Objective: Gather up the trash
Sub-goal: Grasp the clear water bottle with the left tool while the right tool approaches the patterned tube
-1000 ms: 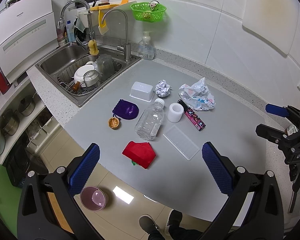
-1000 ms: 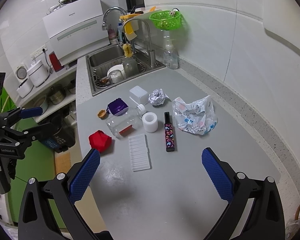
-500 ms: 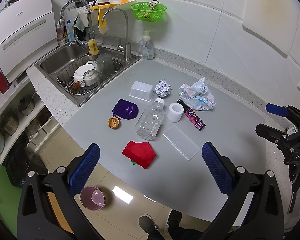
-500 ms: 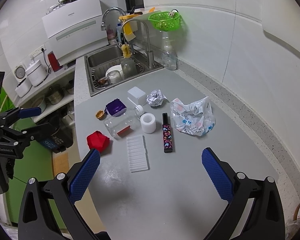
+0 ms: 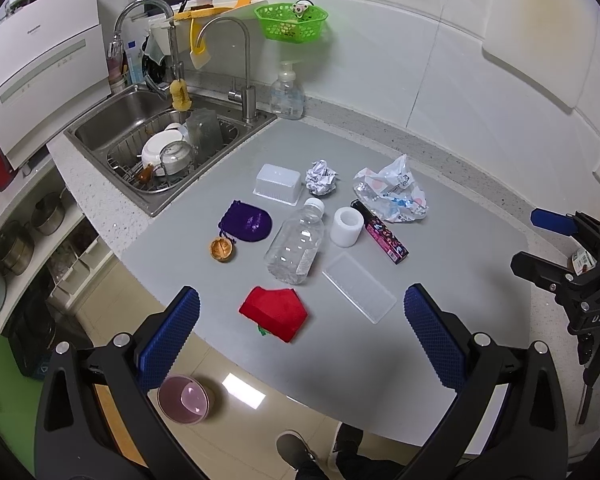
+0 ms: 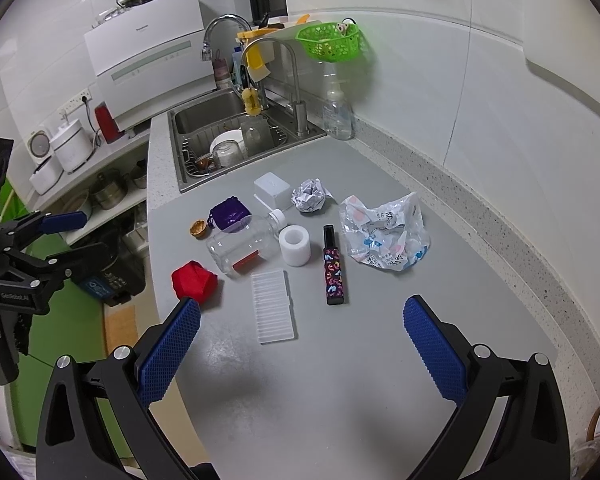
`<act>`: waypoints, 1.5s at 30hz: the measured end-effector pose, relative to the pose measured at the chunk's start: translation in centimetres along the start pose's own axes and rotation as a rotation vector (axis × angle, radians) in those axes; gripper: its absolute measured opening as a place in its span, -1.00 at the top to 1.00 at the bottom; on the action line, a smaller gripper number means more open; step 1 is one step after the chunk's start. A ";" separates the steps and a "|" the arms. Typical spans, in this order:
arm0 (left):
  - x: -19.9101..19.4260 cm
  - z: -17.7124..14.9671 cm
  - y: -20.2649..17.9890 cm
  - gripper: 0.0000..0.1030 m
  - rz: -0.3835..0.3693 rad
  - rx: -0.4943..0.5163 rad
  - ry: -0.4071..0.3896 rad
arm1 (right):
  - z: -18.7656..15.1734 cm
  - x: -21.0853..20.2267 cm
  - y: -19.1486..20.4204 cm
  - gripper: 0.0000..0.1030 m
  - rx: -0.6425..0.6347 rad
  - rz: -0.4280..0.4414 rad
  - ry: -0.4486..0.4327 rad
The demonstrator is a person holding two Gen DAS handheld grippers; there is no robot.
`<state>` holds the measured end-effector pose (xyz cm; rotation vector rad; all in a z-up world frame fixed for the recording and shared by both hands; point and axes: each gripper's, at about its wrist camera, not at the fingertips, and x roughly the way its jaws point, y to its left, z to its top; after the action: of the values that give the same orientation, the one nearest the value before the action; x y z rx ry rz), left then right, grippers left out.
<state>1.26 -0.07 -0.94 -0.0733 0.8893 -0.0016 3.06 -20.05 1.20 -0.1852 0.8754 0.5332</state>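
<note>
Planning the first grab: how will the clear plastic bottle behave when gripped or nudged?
The clear plastic bottle lies on its side on the grey counter, so a nudge would probably roll it. It looks empty, so likely light. Its thin walls may flex or slip under the pads.

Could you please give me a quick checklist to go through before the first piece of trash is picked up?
1. Left gripper open and empty: ok.
2. Right gripper open and empty: ok.
3. Crumpled paper ball lies free, clear of the white box: ok.
4. Crinkled plastic bag unobstructed from above: ok.
5. Clear bottle lies on its side beside the white cup; whether they touch: cannot tell.
6. Bin for the trash on the counter: not ok; a pink container sits on the floor, its purpose unclear.
</note>
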 end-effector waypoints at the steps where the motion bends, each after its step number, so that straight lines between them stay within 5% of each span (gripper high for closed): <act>1: 0.2 0.1 -0.1 -0.95 0.005 0.009 -0.010 | 0.0 0.1 -0.1 -0.89 0.000 -0.002 0.003; 6: 2.4 0.7 -0.6 -0.95 0.035 0.095 -0.003 | -0.2 0.5 -0.4 -0.89 0.004 -0.002 0.012; 36: 22.6 4.0 1.0 -0.94 0.002 0.140 0.318 | -1.8 4.0 -4.9 -0.89 0.091 -0.043 0.101; 38: 23.0 3.8 0.9 -0.84 -0.010 0.144 0.332 | -1.7 4.3 -4.9 -0.89 0.092 -0.042 0.102; 40: 23.6 3.7 0.9 -0.47 -0.019 0.150 0.355 | -1.7 4.4 -4.9 -0.89 0.092 -0.043 0.103; 45: 24.0 3.3 0.2 -0.24 -0.048 0.173 0.366 | -1.2 5.3 -4.7 -0.89 0.085 -0.043 0.108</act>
<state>18.92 -0.40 -17.55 0.0696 1.2491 -0.1397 7.45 -22.60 -3.88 -0.1563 0.9952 0.4479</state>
